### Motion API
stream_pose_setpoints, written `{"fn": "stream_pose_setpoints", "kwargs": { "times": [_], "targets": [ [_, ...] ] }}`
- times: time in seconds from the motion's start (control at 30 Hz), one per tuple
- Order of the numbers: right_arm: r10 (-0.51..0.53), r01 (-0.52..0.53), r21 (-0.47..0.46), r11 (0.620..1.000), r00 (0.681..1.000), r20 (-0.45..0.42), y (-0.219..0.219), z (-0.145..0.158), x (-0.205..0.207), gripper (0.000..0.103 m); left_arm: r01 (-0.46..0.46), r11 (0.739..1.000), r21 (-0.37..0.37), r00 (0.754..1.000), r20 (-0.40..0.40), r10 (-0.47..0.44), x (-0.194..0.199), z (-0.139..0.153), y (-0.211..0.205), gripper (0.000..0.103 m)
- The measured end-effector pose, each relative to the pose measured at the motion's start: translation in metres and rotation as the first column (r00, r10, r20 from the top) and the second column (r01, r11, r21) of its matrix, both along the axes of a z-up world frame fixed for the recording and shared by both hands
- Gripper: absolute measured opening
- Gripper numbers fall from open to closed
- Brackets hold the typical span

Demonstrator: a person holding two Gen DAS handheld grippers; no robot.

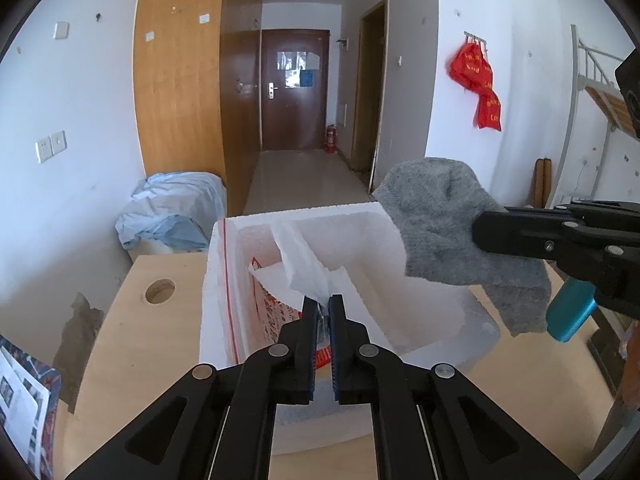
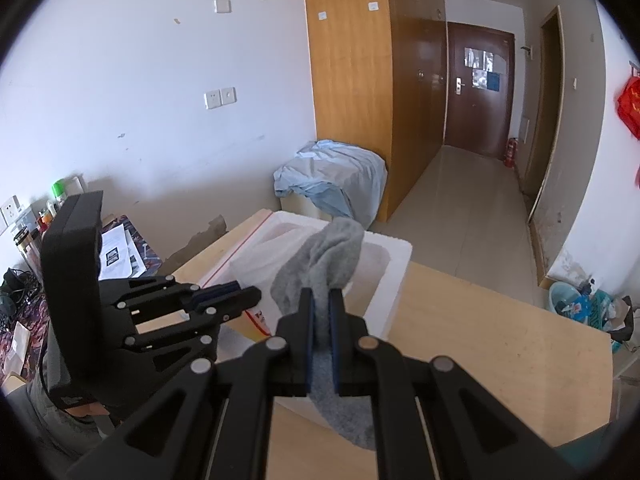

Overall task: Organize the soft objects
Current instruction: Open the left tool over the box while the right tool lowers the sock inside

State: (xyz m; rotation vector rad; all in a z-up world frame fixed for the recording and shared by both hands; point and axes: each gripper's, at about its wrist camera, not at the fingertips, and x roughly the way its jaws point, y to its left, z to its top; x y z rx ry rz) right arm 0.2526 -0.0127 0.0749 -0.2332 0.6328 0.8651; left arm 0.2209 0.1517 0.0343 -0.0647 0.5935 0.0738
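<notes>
The left hand-held gripper [image 1: 323, 300] points down into a white foam box [image 1: 296, 216] that stands on a pale wooden worktop [image 1: 132, 344]. Its black jaws are nearly together, with a corner of thin white tissue [image 1: 300, 260] between the blue-lined pads; whether the pads press on it cannot be told, as the gap is narrow and shadowed. The tissue is crumpled and semi-sheer, rising in a loose fold from the pads toward the box's rear wall.

The box is rectangular, thick-walled, with a granular expanded-foam texture. Inside, against its left wall, leans a clear zip bag [image 1: 228, 280] with a red seal strip, and beside it a sheet with red print [image 1: 276, 312]. A smooth translucent plastic lining shows along the box's front right corner.

The right hand-held gripper [image 2: 320, 294] is clamped on a grey sock [image 2: 324, 256]. The sock is fleecy, thick-knit and limp: one end bunches above the pads, the other hangs below them. It is held above the box's right rim, clear of the foam.

The worktop is smooth, light-grained board with a round hole [image 1: 160, 290] cut near its left rear corner. Behind it, a rumpled pale-blue cloth [image 1: 176, 208] is draped over a low unit beside a wood-veneer cabinet [image 1: 180, 80].
</notes>
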Motion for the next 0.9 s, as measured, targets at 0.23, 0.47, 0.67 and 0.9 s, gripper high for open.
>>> {"fn": "stream_pose_setpoints", "kwargs": {
  "times": [0.23, 0.47, 0.67, 0.9],
  "targets": [
    [0.002, -0.002, 0.003, 1.0, 1.0, 0.012, 0.002, 0.006, -0.001, 0.009, -0.063, 0.996, 0.059, 0.99, 0.127, 0.055, -0.022, 0.012, -0.006, 0.103],
    [0.022, -0.022, 0.005, 1.0, 1.0, 0.008, 0.009, 0.004, 0.0, 0.009, -0.082, 0.996, 0.021, 0.988, 0.13, 0.078, -0.035, 0.014, 0.006, 0.103],
    [0.055, -0.055, 0.006, 0.998, 0.998, -0.019, 0.028, 0.002, 0.005, 0.009, -0.114, 0.993, 0.013, 0.984, 0.136, 0.111, -0.05, 0.015, 0.017, 0.103],
    [0.076, -0.075, 0.037, 0.997, 0.997, -0.033, 0.049, 0.008, 0.018, 0.009, -0.134, 0.991, -0.007, 0.982, 0.135, 0.133, -0.062, 0.014, 0.027, 0.103]
  ]
}}
